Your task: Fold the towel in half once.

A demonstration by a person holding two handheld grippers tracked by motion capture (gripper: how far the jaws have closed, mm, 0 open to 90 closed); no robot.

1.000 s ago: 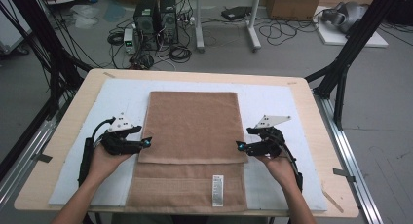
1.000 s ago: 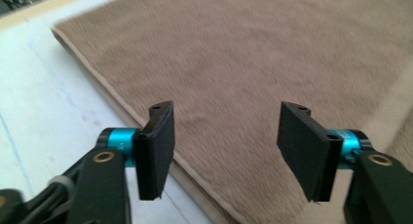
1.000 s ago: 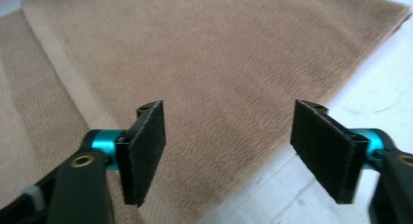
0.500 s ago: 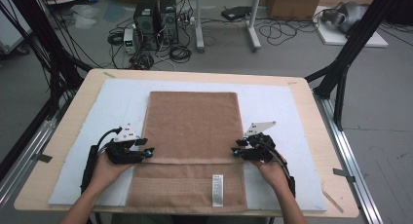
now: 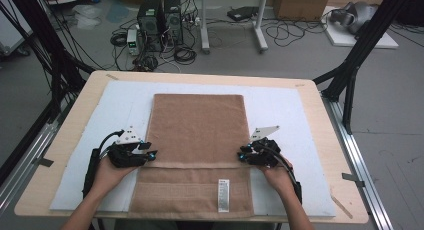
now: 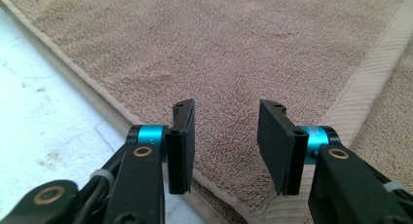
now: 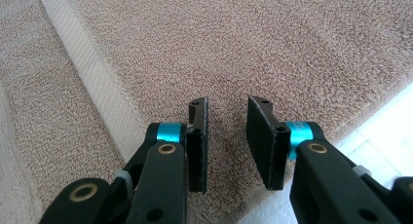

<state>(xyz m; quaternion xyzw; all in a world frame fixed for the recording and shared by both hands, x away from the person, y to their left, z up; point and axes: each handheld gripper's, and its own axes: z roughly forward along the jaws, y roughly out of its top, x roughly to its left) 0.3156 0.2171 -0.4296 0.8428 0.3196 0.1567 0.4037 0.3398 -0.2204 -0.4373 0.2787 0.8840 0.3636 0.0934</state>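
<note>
High view: towel lies between both tongs.

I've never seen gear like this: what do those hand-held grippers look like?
Each gripper, left and right, is black with two flat black pads, turquoise collars, brass-coloured rivets, a grey three-cornered plate on top and a trailing black cable. The forearms are bare.

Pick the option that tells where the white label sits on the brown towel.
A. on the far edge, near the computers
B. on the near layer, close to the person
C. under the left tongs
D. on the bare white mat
B: the white label lies on the brown towel's near layer, between the person's forearms.
</note>
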